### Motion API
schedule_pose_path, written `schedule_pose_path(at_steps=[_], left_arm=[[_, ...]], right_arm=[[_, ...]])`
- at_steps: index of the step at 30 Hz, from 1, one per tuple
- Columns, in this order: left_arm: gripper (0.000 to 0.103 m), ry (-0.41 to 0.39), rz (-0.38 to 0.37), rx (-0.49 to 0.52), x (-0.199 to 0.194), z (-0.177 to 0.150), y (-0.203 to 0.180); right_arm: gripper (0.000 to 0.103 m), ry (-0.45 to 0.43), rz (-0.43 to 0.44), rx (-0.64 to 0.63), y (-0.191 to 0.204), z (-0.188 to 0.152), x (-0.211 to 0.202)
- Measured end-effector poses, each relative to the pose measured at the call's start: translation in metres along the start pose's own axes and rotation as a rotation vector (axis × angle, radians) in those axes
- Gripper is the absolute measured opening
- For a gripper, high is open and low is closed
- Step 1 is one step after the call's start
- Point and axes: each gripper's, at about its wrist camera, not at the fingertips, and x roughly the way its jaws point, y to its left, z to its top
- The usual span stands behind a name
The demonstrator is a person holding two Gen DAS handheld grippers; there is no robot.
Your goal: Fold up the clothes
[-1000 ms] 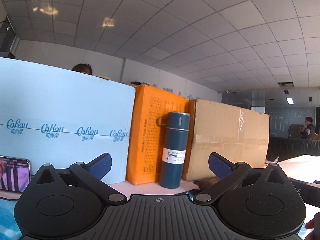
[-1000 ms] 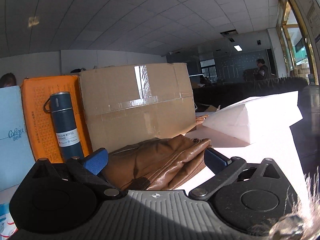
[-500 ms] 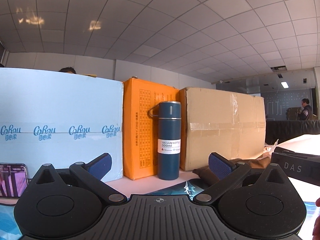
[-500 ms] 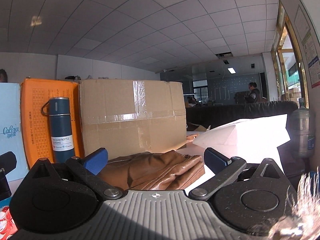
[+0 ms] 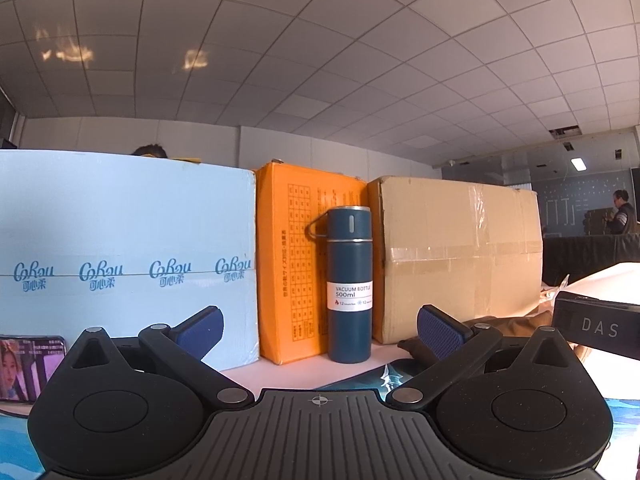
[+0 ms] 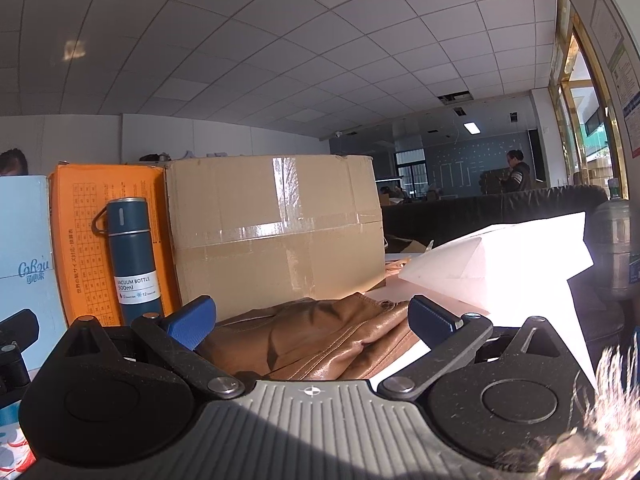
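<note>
A brown leather jacket (image 6: 320,336) lies bunched on the table, right in front of my right gripper (image 6: 312,318), which is open and empty just short of it. A strip of the jacket shows in the left wrist view (image 5: 520,326) at the right. My left gripper (image 5: 320,328) is open and empty, facing the blue bottle, level with the table. The right gripper's body (image 5: 596,326) shows at the right edge of the left wrist view.
At the back stand a light blue box (image 5: 120,256), an orange box (image 5: 296,256), a blue vacuum bottle (image 5: 350,284) and a taped cardboard box (image 5: 460,256). A phone (image 5: 28,360) lies at the left. A white bag (image 6: 500,264) lies right of the jacket.
Both grippers have levelled and shifted slightly; the view rose then settled. The right gripper's body has come into the left wrist view. Both stay open.
</note>
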Motion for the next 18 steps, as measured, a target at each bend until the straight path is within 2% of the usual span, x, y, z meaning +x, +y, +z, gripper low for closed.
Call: schedule_pose_path(at_steps=[5, 7, 13, 18], left_arm=[[0.103, -0.070, 0.022, 0.028, -0.008, 0.001, -0.002], [0.103, -0.070, 0.007, 0.035, -0.008, 0.001, -0.004], [0.103, -0.004, 0.005, -0.010, 0.002, 0.001, 0.003], [0.103, 0.008, 0.004, -0.002, 0.003, -0.001, 0.003]], right_arm=[[0.103, 0.024, 0.013, 0.029, -0.004, 0.000, 0.003], [0.103, 0.029, 0.017, 0.046, -0.007, 0.000, 0.004], [0.103, 0.057, 0.014, 0.086, -0.013, 0.000, 0.009], [0.103, 0.066, 0.017, 0.091, -0.014, -0.001, 0.010]])
